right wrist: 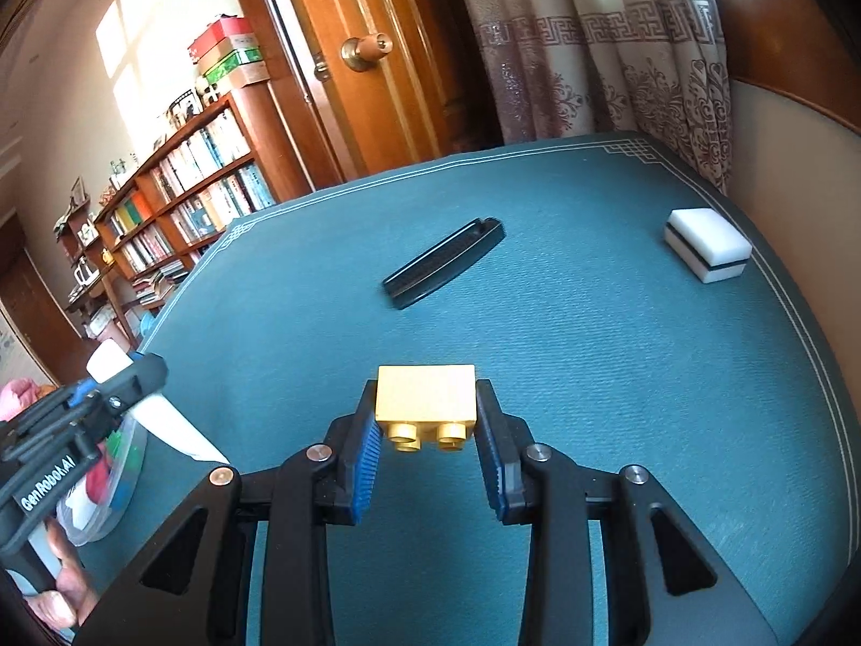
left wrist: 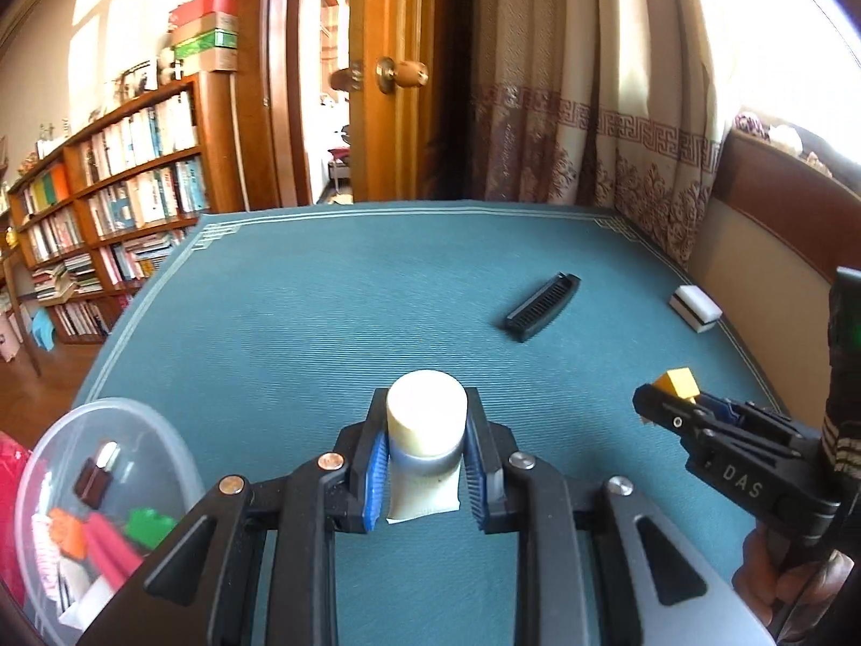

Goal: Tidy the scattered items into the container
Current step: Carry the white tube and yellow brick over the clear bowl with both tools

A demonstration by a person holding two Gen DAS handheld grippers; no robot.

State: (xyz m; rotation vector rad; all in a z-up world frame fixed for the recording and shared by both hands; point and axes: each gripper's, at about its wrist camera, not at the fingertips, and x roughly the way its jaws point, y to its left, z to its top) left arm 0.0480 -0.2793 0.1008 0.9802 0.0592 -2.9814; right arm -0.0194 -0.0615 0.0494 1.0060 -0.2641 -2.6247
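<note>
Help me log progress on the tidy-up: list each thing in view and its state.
Left tongs: shut on the white tube.
White tube: held, cap forward.
Right tongs: shut on the yellow block.
Yellow block: held, studs facing the camera.
Clear container: open, already holding several items.
Black comb: lying loose on the teal mat.
White sponge: lying loose near the mat's edge.
Door: open.
</note>
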